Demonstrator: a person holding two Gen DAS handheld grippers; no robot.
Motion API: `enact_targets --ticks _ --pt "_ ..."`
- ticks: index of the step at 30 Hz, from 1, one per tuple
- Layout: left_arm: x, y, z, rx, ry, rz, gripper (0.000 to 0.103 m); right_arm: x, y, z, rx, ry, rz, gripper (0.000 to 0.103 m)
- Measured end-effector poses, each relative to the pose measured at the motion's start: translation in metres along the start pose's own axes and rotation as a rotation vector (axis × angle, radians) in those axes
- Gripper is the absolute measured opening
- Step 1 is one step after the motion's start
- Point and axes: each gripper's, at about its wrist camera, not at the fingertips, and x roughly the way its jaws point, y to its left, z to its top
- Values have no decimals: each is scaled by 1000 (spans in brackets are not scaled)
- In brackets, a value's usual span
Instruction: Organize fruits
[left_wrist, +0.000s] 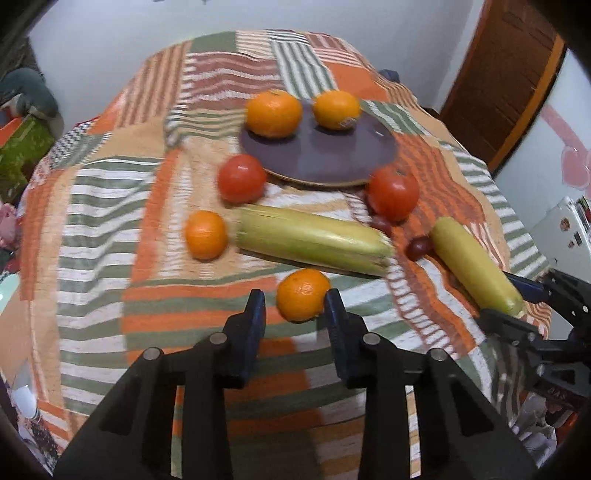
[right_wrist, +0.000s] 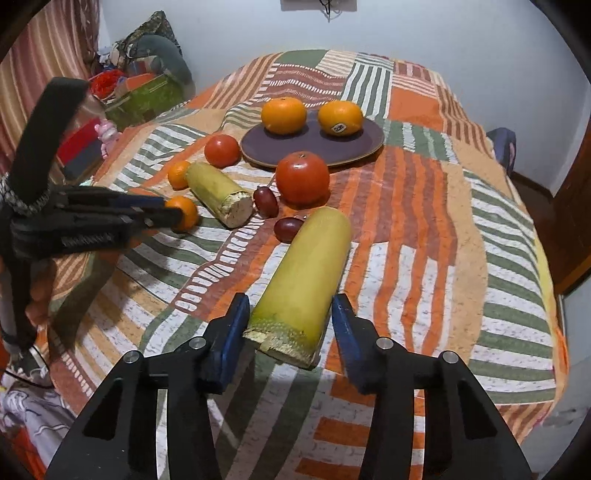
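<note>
Though laid out for sorting on the patchwork cloth (right_wrist: 424, 221), so far only two oranges (right_wrist: 283, 115) up on the purple plate (right_wrist: 314, 147). Straddling the near corn cob (right_wrist: 314, 258) at its cut end with the right gripper (right_wrist: 291, 301), jaws close alongside but not clearly pinching. Bracketing the nearest orange (left_wrist: 303, 291) with the left gripper (left_wrist: 294, 301), a gap at one pad, probably ahead of a lift to the plate.

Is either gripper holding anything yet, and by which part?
Left gripper flanks the near orange, gap at one finger: not held. Right gripper brackets the near corn at its cut end; contact cannot be told.
</note>
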Motion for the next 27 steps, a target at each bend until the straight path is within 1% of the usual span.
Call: enact_targets --ticks 3,6,7,9,10,11,13,15,17,19,22,23,24,25,27 --pt "-3 20 5 -39 -5 41 34 -6 -7 -1 4 -14 -27 35" --pt "-1 35 6 -81 7 76 34 -9 -19 -1 24 -22 -28 35" --pt "0 40 7 -93 16 81 34 -10 -22 -1 32 -24 -30 35" --pt "-1 43 8 -108 22 75 34 -9 -26 -1 34 -25 -65 35" --pt "-2 42 8 -110 23 62 41 -9 -28 -1 32 -27 -82 35" --pt "-4 39 8 -107 21 56 53 -9 -31 -1 37 -28 -95 35" --pt "-8 28 10 -94 -2 50 64 -8 -37 -1 54 -25 -88 35" --pt "-8 14 13 -65 -13 34 66 -5 -39 -2 59 -21 -85 35" --pt "-4 -3 16 -38 -9 11 75 -3 -37 -1 47 -18 -98 35" --pt "7 -21 19 -13 8 -7 78 -1 -37 -1 47 -16 -99 35" --pt "26 -43 20 18 43 -14 78 0 -41 -2 68 -11 -77 35" --pt "32 -48 21 27 47 -3 78 0 -43 -2 74 -6 -70 35" --pt "38 -53 22 36 43 14 76 1 -44 -3 80 -3 -64 35" --pt "39 -56 21 42 35 29 66 1 -44 -3 86 1 -59 35" --pt "44 -58 21 41 19 71 59 3 -46 -3 87 11 -61 39"
